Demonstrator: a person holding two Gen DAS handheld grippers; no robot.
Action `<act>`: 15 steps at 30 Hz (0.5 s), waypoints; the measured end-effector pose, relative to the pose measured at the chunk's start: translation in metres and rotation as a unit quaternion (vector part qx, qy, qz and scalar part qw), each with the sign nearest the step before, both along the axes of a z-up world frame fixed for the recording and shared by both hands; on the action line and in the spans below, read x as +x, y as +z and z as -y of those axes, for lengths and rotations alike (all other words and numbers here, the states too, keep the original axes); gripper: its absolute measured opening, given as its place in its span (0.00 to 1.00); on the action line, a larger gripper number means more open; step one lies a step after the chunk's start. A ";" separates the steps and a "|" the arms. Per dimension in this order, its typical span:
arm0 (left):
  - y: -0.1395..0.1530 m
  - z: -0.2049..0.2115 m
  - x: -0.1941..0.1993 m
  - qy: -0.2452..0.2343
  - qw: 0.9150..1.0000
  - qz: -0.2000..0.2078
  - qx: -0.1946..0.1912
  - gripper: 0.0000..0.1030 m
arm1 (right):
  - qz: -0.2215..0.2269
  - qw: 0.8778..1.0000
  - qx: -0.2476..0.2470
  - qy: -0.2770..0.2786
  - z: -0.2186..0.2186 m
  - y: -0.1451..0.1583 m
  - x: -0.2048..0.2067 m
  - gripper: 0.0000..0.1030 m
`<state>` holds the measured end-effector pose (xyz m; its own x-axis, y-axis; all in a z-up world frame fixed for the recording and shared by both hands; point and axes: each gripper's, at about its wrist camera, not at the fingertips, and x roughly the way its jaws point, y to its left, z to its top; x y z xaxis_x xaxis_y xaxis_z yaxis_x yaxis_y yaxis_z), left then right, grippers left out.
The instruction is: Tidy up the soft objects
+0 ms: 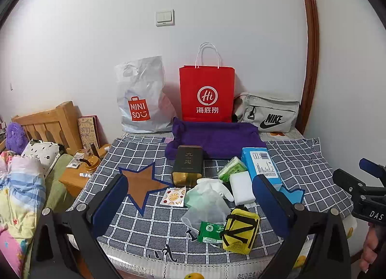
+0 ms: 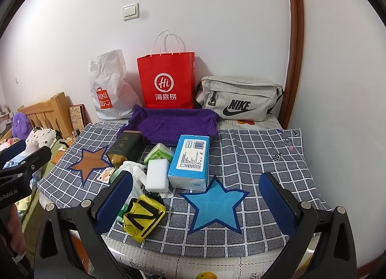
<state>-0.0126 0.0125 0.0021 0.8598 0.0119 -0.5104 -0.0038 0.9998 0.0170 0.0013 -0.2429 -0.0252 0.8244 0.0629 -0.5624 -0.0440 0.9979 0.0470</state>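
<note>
Both claws being held wide, empty: left gripper (image 1: 190, 197), right gripper (image 2: 196, 198). Soft pile being kept mid-cloth: yellow pouch (image 1: 240, 230), white glove (image 1: 212, 186). Top item best being pinched first, tin (image 1: 188, 162) being avoided.

Beyond the left gripper (image 1: 190, 203), whose black plastic arms carry matt blue ribbed pads, lies a checked woven cloth (image 1: 144, 148). A glossy dark tin (image 1: 189, 163) sits ahead of it, with a fuzzy purple towel (image 1: 214, 139) behind and a smooth red paper bag (image 1: 207, 94) farther back. A crinkly white plastic bag (image 1: 142, 95) stands to that bag's left.
</note>
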 end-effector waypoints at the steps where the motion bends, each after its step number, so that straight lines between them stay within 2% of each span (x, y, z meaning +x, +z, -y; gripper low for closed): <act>1: 0.000 0.000 0.000 0.000 1.000 0.000 0.000 1.00 | 0.000 1.000 0.000 0.000 0.000 0.000 -0.001 1.00; 15: -0.002 0.001 0.005 0.003 1.000 -0.009 0.005 1.00 | 0.010 1.000 0.011 0.028 -0.006 -0.003 -0.001 1.00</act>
<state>-0.0080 0.0110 -0.0002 0.8503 0.0216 -0.5259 -0.0091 0.9996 0.0263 0.0006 -0.2374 -0.0287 0.8304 0.1209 -0.5439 -0.1005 0.9927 0.0673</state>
